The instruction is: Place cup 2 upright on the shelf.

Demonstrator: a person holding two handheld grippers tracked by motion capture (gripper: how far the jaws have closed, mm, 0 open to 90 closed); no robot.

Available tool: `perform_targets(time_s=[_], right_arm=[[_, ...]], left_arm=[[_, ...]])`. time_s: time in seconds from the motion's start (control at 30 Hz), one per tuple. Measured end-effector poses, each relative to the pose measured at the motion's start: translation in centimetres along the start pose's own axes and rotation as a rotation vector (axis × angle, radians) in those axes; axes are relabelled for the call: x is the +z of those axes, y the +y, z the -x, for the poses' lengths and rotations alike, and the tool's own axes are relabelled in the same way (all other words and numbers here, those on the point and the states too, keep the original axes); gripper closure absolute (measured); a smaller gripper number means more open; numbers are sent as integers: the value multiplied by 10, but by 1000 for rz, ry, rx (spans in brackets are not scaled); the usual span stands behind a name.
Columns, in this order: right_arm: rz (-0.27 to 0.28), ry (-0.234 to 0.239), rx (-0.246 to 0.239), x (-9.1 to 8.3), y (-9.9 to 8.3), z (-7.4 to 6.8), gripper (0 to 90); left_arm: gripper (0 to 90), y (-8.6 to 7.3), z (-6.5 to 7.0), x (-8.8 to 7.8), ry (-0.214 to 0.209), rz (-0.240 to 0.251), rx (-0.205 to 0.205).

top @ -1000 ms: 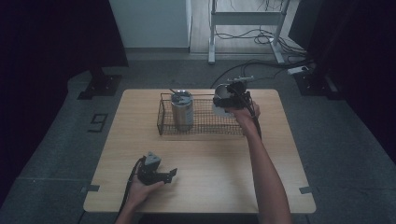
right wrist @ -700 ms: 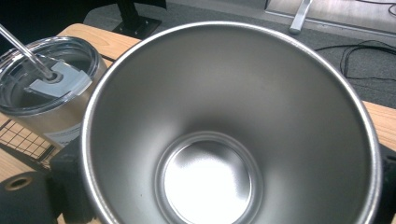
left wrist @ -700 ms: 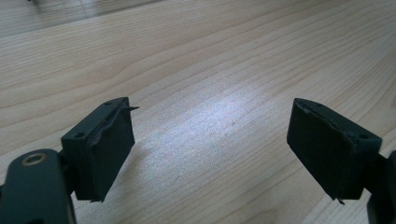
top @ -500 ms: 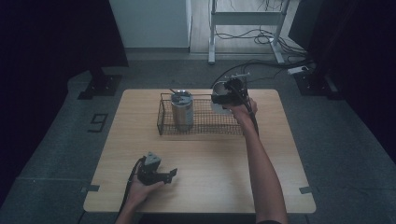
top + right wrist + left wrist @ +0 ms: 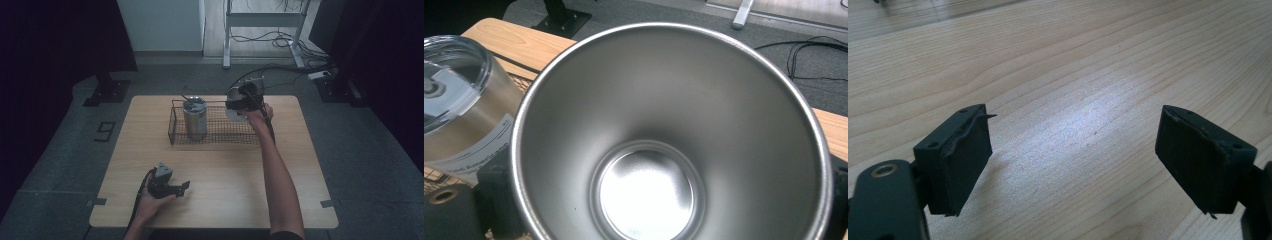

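Right claw [image 5: 239,106] clenched on a steel cup [image 5: 669,135] tipped over the right end of the wire basket [image 5: 225,131], lidded tumbler [image 5: 195,118] upright inside, left claw [image 5: 176,188] released, jaws wide, low over bare tabletop [image 5: 225,175]

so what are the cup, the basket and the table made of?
Cup: looks like stainless steel, brushed inside, shiny rolled rim reflecting light.
Basket: dark wire mesh, probably coated metal; open grid shows.
Table: light wood or wood-look laminate; grain lines, satin sheen.
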State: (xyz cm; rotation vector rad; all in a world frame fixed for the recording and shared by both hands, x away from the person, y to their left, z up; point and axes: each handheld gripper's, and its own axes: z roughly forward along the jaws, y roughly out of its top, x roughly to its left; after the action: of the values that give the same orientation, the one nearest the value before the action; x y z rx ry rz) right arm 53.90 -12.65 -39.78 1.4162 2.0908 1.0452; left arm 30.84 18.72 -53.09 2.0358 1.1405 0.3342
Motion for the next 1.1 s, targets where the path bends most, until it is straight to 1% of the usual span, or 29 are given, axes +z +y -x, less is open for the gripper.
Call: perform_targets(time_s=[0.07, 0.17, 0.3, 0.4, 0.47, 0.67, 0.77, 1.0, 1.1], right_arm=[[-1, -5, -3, 4, 1, 1, 70], [-6, 0, 2, 9, 3, 2, 70], [-18, -4, -11, 16, 5, 0, 70], [-22, 0, -13, 20, 6, -1, 70], [-23, 11, -22, 22, 6, -2, 70], [-27, 40, -31, 27, 1, -2, 70], [-31, 47, -35, 28, -2, -2, 70], [-50, 41, -35, 32, -8, 1, 70], [-62, 47, -37, 34, -12, 2, 70]], left_arm=[[150, 0, 0, 0, 0, -2, 1], [150, 0, -1, 0, 2, -4, 0], [150, 0, -1, 0, 3, -4, 0], [150, -1, -2, 0, 4, -1, 0], [150, 0, -2, -1, 2, -1, -1], [150, -1, -1, 0, -1, -1, 0], [150, -1, -1, 1, -1, -7, 2], [150, -1, 1, 3, -2, -12, 5], [149, -1, 1, 4, -3, -16, 7]])
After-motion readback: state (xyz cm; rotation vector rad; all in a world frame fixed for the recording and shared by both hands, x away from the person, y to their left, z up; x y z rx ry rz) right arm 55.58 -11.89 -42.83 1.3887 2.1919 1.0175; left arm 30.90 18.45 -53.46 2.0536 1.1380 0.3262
